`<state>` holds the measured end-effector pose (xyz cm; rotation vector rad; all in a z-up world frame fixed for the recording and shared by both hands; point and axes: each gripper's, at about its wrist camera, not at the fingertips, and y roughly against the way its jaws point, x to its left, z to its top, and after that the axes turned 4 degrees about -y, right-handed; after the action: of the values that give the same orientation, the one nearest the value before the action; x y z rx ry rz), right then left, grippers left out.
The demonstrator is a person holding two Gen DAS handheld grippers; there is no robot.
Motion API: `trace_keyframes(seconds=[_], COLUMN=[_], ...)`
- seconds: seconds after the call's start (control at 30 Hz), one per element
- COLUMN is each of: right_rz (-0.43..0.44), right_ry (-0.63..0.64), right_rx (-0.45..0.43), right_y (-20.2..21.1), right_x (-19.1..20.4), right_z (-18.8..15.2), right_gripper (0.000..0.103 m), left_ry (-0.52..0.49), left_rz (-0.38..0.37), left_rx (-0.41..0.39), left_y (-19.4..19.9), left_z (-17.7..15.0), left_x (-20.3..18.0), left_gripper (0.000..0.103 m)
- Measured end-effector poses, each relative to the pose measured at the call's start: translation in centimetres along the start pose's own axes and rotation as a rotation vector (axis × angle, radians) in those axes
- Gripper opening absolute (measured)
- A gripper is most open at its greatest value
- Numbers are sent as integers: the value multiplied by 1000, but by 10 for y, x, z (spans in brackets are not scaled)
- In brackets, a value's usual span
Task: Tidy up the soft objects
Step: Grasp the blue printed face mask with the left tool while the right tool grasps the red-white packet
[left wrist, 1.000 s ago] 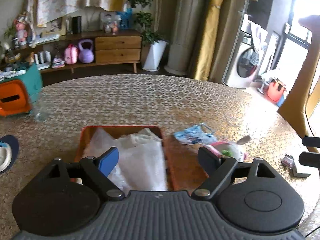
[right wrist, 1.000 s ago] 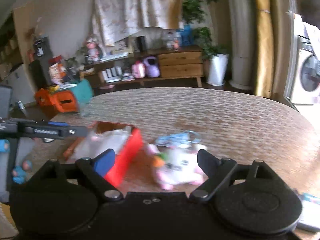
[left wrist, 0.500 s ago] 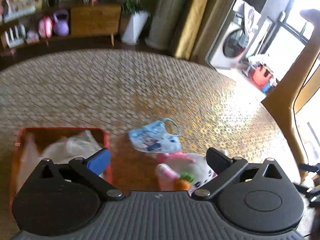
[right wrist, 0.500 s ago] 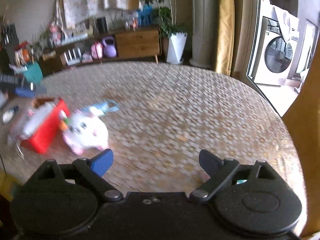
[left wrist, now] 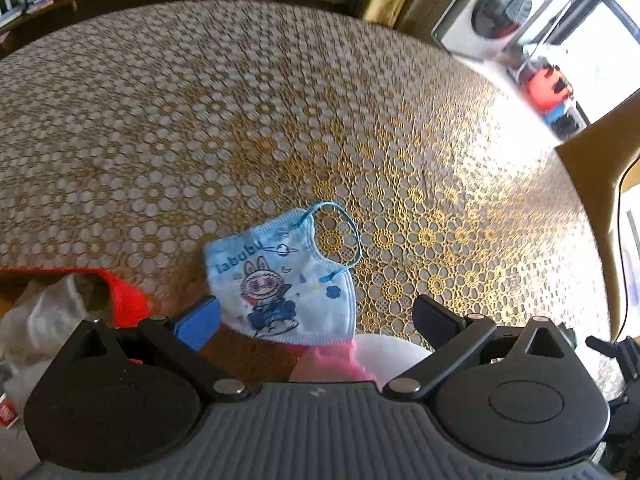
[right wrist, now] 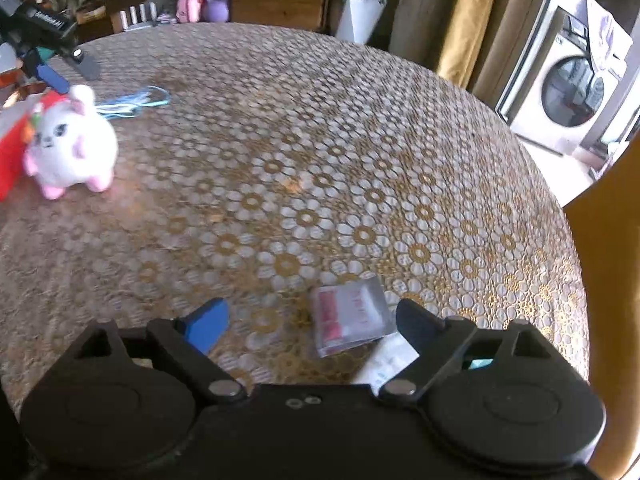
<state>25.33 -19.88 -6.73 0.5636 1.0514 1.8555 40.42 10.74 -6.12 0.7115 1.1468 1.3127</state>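
A light blue face mask (left wrist: 280,276) with a cartoon print lies flat on the table (left wrist: 280,100), just ahead of my left gripper (left wrist: 316,320). That gripper is open, tilted down over the mask, with nothing between its pads. Under it shows part of a white and pink plush toy (left wrist: 360,360). In the right wrist view the plush toy (right wrist: 72,140) sits far left, by the mask's blue loops (right wrist: 132,102) and the left gripper (right wrist: 70,74). My right gripper (right wrist: 316,324) is open above a small clear packet (right wrist: 348,320) with red print, close to its right finger.
A red tray (left wrist: 124,300) holding a crumpled plastic bag (left wrist: 40,320) stands left of the mask; its corner (right wrist: 8,160) shows beside the plush. A white packet (right wrist: 384,360) lies under the right finger. The table's round edge curves on the right.
The left gripper swung right from the tray to over the mask, tipped downward, and its jaws widened. The right gripper moved right, away from the plush, down over the small packet.
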Motion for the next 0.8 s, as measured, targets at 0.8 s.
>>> trace_keyframes(seconds=[0.8], right_rz=[43], right_ry=[85], right_rx=[65], right_y=[-38], right_x=[-10], right_z=[10], right_gripper=[66], left_ry=[3], left_rz=[160], left_rx=[74], left_y=[-79], left_z=[-6], left_x=[9], left_gripper=[81])
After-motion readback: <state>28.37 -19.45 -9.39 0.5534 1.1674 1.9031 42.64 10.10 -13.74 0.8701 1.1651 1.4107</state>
